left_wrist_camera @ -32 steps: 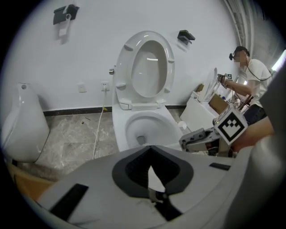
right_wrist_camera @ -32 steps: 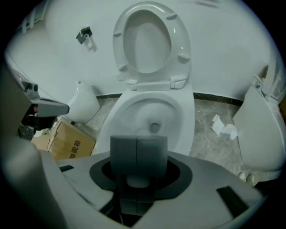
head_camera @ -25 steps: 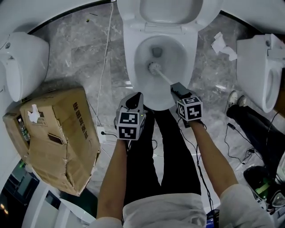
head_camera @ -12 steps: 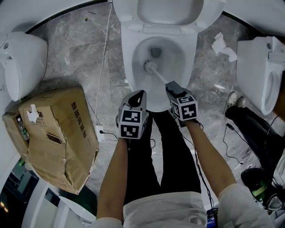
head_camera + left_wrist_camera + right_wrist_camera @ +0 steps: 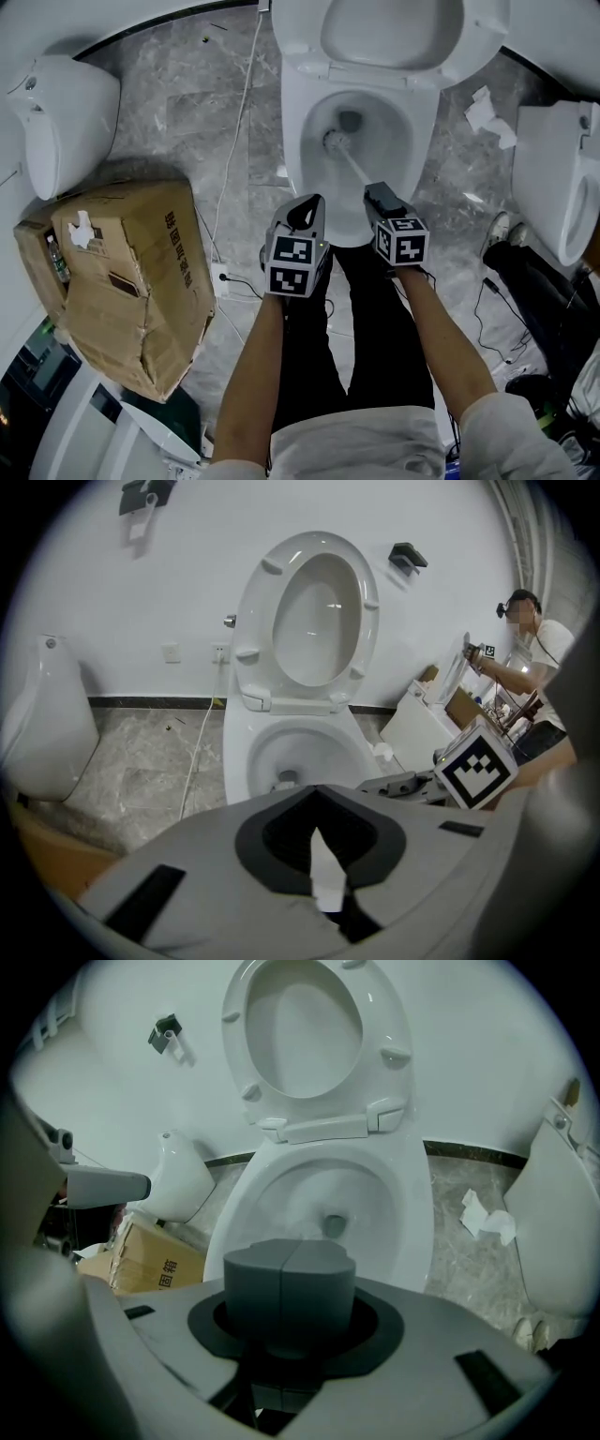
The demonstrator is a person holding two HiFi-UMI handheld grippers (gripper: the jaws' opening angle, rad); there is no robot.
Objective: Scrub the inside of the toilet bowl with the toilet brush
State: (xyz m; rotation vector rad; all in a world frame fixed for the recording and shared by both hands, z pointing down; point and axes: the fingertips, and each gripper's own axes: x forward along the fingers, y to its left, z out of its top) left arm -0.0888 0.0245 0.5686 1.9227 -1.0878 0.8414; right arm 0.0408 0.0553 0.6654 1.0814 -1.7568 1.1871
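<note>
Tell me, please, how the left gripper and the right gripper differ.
The right gripper is closed on the toilet brush, whose head is in the toilet bowl; the left gripper holds nothing, its jaws together. The left gripper hangs by the bowl's front left, the right gripper by its front right. Both point steeply down.

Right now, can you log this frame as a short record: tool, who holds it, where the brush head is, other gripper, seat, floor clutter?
tool: toilet brush
held by: right gripper, jaws closed on the handle
brush head: down inside the toilet bowl, close to the drain opening; contact cannot be confirmed
other gripper: left gripper, holds nothing, jaws look together, at the bowl's front edge
seat: seat raised
floor clutter: cardboard box to the left, crumpled paper to the right
</note>
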